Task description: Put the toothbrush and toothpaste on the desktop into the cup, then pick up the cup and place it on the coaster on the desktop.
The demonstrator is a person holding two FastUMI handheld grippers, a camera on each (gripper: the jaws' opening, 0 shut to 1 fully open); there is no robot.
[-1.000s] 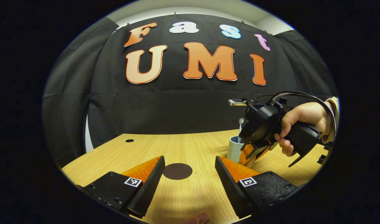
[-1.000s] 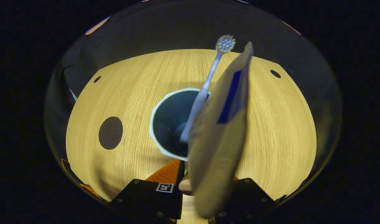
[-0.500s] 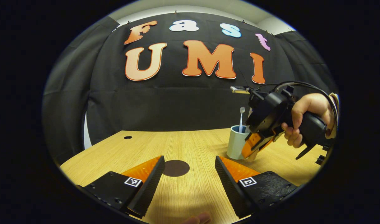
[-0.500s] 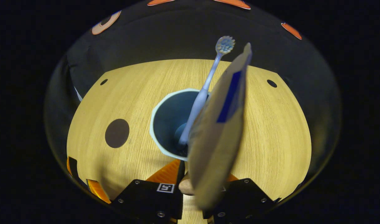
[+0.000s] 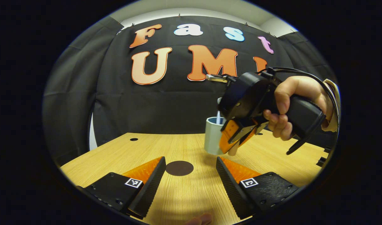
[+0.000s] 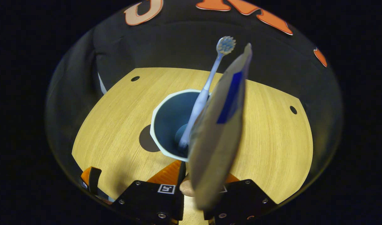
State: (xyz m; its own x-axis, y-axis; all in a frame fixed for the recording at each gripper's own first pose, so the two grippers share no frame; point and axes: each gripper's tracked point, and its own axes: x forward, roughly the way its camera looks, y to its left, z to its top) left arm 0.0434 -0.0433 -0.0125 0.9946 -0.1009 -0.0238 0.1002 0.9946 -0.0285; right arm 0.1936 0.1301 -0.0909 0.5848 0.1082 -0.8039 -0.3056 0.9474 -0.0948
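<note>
Pinching the cup point(image 6: 169, 125) wall, right tongs point(image 6: 191, 187) hold it above the desk; left tongs point(image 5: 189, 175) spread, empty.

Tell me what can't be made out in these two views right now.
Right gripper view: the toothpaste tube covers the right gripper's fingertips, so its grip on the cup is hidden.
Right gripper view: the cup hides part of the coaster.
Left gripper view: the right gripper and the hand hide the cup's right side; the toothbrush is a sliver.
</note>
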